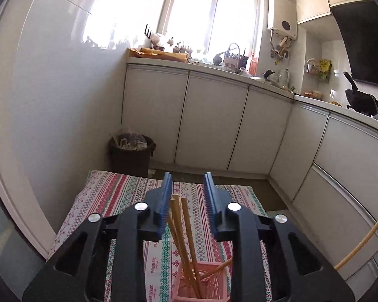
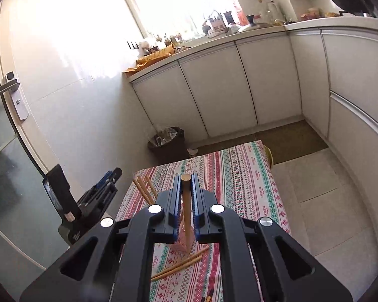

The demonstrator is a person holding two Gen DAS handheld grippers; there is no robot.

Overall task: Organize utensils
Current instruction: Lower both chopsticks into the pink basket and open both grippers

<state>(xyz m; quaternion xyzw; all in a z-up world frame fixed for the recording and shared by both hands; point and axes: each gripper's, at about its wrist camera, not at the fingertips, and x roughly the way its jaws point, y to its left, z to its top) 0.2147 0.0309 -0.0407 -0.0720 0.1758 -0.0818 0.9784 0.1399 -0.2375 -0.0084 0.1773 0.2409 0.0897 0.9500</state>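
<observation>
- A dark round waste bin (image 1: 131,151) lined with a clear bag stands on the floor at far left, against the white wall, holding crumpled packaging.
- A pink plastic lattice utensil basket (image 1: 204,283) stands on the table, directly below the left gripper (image 1: 187,196). Several light wooden chopsticks (image 1: 182,229) stand in it, leaning, their tops rising between the blue ribbed fingers (image 1: 165,201) without touching them.
- The left gripper's jaws are spread wide and grip nothing; it hovers above the basket, pointing towards the cabinets.
- The right gripper (image 2: 186,201) points forward over the table, its jaws narrowed onto a single wooden chopstick (image 2: 186,209) clamped upright between the pads; the lower end reaches down towards the basket's pink edge.
- More loose wooden chopsticks (image 2: 181,264) lie flat on the cloth just beside that basket, on its right.
- The table is covered by a striped patterned tablecloth (image 2: 242,176) in red, green and white.
- White kitchen cabinets (image 1: 214,120) run along the far wall under a cluttered counter and a bright window (image 1: 211,12); a black frying pan (image 1: 360,95) sits at far right.
</observation>
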